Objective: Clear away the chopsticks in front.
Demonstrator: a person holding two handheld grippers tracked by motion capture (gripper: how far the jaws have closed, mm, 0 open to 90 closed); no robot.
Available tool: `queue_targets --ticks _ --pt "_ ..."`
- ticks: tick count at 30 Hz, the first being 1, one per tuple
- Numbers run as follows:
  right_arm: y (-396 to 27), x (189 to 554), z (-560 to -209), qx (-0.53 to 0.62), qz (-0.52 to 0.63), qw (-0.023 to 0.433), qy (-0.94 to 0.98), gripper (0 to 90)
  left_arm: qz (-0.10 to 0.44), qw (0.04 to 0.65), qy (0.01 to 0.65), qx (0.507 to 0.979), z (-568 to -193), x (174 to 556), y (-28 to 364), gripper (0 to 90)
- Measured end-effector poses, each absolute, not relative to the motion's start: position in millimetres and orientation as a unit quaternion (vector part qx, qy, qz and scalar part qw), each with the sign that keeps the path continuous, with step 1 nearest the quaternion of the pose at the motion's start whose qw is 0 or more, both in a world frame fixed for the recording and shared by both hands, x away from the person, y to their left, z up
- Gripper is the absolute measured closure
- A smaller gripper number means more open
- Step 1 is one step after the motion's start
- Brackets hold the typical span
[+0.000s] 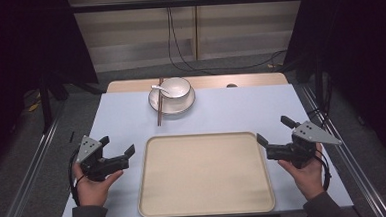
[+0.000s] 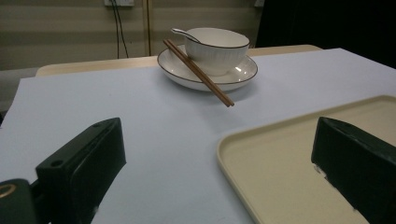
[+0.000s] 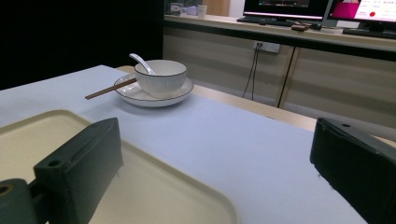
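Observation:
A beige tray [image 1: 204, 175] lies empty at the near middle of the table; it also shows as the tray [image 2: 299, 168] and the tray [image 3: 28, 135] in the gripper views. At the far middle a white bowl [image 1: 175, 88] with a spoon [image 1: 160, 88] sits on a white plate [image 1: 172, 105]. Brown chopsticks [image 1: 159, 108] rest across the plate's left rim. My left gripper [image 1: 117, 146] is held left of the tray, jaws wide apart and empty. Right of the tray, my right gripper [image 1: 274, 130] is open too, with nothing between its jaws. The bowl [image 2: 215, 48] and the bowl [image 3: 160, 77] appear ahead of each gripper.
A pale blue mat [image 1: 231, 111] covers the wooden table [image 1: 249, 79]. Metal rails [image 1: 24, 182] run along both sides of the table. Cables [image 1: 178, 49] hang down the back wall. Monitors [image 3: 322, 9] stand on a counter behind.

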State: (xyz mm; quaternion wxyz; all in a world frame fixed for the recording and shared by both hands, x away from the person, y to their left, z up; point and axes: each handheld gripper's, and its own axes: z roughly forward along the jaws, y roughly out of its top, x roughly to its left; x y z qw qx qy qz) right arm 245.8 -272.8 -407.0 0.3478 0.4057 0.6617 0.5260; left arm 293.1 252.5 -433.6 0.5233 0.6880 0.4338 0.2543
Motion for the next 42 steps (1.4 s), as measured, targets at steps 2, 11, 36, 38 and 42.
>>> queue_targets --ticks 2,11,36,38,42 --pt "-273 246 -407 0.407 0.528 0.343 0.661 2.2 0.256 0.515 0.432 0.695 -435 293 252 2.6" --pt "-276 250 -410 0.400 0.523 0.295 0.693 2.6 0.246 0.516 0.434 0.696 -436 299 245 2.6" --pt "-266 247 -411 0.382 0.543 0.298 0.686 2.9 0.217 0.490 0.457 0.710 -427 374 206 2.8" --pt "-266 247 -411 0.379 0.544 0.295 0.688 2.9 0.215 0.486 0.452 0.716 -426 381 204 2.9" --pt "-267 246 -411 0.376 0.544 0.297 0.689 2.8 0.210 0.478 0.461 0.717 -425 403 194 3.6"
